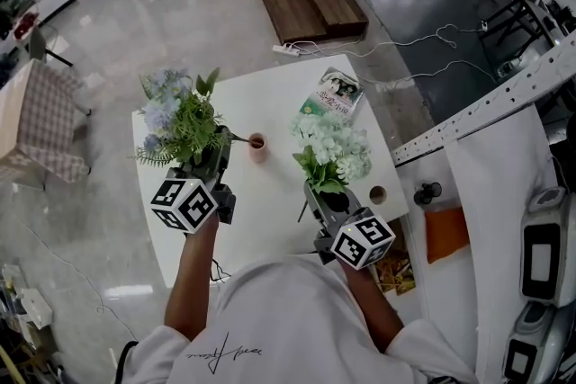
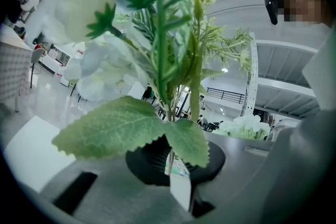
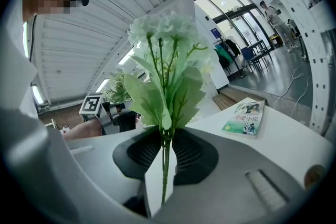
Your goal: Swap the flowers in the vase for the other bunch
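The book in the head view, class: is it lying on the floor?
No, the book lies on the white table, near its far edge, beyond the white flowers.

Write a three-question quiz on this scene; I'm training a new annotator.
1. True or false: the right gripper is empty.
2. The left gripper clamps which? A) blue-and-green artificial flower bunch B) white artificial flower bunch C) green-covered paperback book
3. What stands on the white tabletop between the two bunches?
Key: 1 false, it clamps the white bunch's stems; 2 A; 3 a small pink round vase.
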{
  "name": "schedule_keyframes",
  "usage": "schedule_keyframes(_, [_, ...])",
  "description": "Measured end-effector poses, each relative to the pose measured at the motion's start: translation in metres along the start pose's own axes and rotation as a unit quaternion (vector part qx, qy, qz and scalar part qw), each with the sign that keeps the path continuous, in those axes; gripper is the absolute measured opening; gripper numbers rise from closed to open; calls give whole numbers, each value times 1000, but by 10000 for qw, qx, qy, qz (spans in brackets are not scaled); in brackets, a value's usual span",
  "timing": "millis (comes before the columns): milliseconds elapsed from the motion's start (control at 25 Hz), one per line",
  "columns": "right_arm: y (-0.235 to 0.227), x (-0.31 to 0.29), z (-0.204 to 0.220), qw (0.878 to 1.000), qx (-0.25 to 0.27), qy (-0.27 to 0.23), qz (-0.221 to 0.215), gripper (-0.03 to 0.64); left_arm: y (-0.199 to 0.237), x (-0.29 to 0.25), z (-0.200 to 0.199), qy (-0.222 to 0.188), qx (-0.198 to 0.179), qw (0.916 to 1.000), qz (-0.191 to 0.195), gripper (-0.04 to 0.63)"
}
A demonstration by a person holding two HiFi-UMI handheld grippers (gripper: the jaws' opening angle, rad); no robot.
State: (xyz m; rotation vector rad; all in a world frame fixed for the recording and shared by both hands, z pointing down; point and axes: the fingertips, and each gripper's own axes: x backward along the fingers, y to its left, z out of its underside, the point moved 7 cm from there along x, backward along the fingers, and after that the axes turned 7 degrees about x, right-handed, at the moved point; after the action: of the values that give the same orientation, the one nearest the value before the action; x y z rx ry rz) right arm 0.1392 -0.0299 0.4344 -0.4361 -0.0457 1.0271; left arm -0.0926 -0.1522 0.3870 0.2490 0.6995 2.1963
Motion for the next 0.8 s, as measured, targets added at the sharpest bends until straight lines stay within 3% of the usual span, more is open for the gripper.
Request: schedule_keyframes(800, [3, 7, 4, 9998, -29, -75, -155, 71, -10, 15, 8, -46, 3, 10000, -31, 21])
